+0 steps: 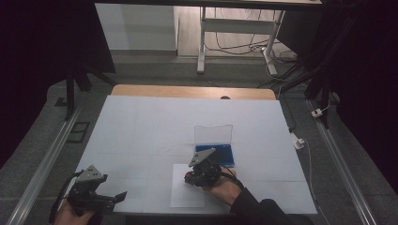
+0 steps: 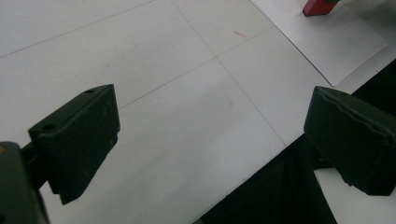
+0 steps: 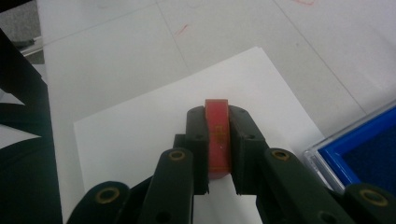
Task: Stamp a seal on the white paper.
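The right tongs [image 3: 218, 140] clamp a red stamp [image 3: 217, 135] over a white sheet [image 3: 140, 126] on the bench [image 1: 141, 126]. Just beside it lies an ink box [image 1: 218, 152], lid [image 1: 213, 134] raised, blue pad [image 3: 369, 158] inside. The left tongs [image 2: 210, 135] gape empty at the bench's near edge, well apart.

Beyond the right gripper [image 1: 202, 169], the white table [image 1: 141, 122] ends in a bare wooden strip [image 1: 187, 91]. Farther off lies grey carpet [image 1: 155, 65], then a white desk frame [image 1: 234, 28] with cables [image 1: 244, 44] on what seems a wooden floor. Metal rails [image 1: 42, 164] flank both sides; the outer edges of the room are dark.
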Available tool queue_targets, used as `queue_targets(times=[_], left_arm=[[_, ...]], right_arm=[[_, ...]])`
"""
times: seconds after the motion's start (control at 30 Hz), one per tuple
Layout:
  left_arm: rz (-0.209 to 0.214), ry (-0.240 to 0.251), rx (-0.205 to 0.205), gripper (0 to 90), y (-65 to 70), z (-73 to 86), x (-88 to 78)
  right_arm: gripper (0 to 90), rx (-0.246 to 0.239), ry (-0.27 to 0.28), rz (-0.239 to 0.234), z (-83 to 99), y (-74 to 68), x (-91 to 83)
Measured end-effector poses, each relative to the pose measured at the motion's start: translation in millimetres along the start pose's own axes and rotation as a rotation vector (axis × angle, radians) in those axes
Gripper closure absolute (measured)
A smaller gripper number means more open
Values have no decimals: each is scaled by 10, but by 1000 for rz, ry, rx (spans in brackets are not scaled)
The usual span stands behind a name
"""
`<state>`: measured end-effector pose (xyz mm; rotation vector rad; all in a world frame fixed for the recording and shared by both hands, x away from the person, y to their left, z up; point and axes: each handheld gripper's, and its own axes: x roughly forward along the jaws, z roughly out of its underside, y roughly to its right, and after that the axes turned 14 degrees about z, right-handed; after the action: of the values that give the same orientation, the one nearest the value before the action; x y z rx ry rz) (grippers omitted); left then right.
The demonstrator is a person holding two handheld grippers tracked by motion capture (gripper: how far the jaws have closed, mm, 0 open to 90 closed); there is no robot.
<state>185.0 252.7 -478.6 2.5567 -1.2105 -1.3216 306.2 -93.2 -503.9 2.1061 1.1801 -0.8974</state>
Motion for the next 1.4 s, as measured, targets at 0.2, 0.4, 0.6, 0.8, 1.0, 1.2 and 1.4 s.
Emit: queue_targets(times=[0.2,0.4,0.6,0.8,1.0,1.2,1.4], left_arm=[[-2,-1,-1,41,1,-1,3],[-2,-5,-4,41,3,-4,8],[-2,-8,-3,41,2,-5,9],[-2,-7,-4,42,0,-5,9],[-3,-10,-4,42,0,-7,12],[-4,-12,-5,42,-1,-9,14],[1,-6,-11,42,-10,-7,10]], right_arm=[[796,7,-7,-2,1,1,5],[798,-68,-19,64,-22,-110,-17],[798,-76,-20,77,-27,-137,-19],[799,14,-13,12,4,-23,10],[799,-57,-12,71,-11,-124,-9],[799,-94,-17,115,-28,-199,-19],[799,-9,-7,33,9,-60,7]])
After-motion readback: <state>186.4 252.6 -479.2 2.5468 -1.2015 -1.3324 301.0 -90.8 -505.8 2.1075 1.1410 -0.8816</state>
